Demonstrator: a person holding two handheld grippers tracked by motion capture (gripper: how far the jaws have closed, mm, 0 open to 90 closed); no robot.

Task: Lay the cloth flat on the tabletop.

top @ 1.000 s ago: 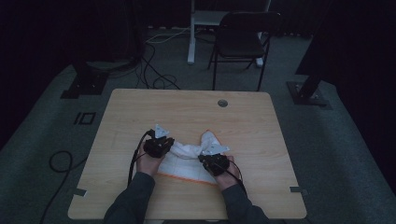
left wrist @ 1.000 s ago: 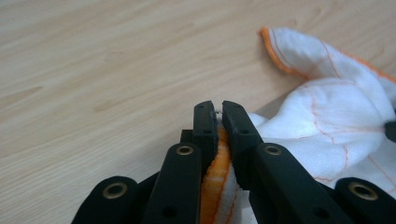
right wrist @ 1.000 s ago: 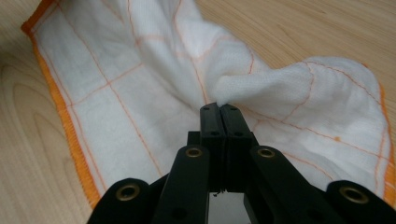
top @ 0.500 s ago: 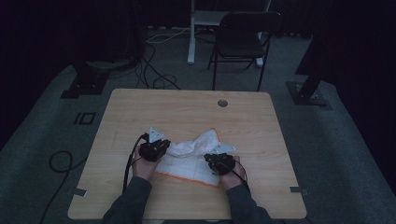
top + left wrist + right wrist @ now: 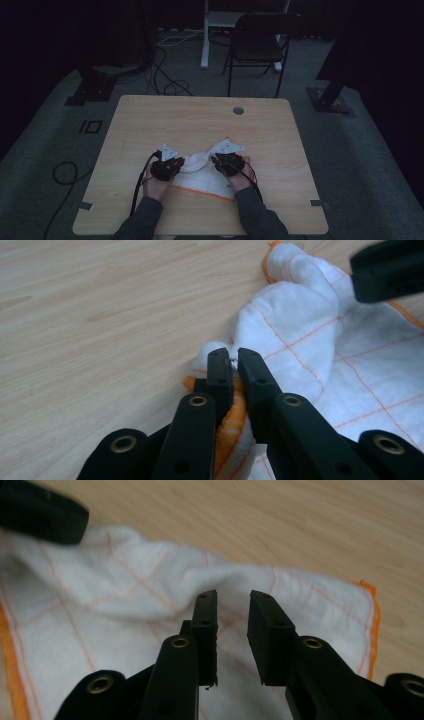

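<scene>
Down in the lower middle of the high view, a white cloth with orange grid lines and orange hem point(image 5: 202, 172) lies rumpled on the wooden tabletop point(image 5: 200, 120). The left tongs point(image 5: 233, 365) are pinched nearly closed on a fold at the cloth's orange edge. The right tongs point(image 5: 232, 615) hang over the cloth with a clear gap between the jaws, gripping nothing.

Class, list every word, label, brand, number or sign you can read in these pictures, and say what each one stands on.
None: no readable text on the white cloth with orange grid lines, the light wooden table, or the black left gripper and black right gripper.
</scene>
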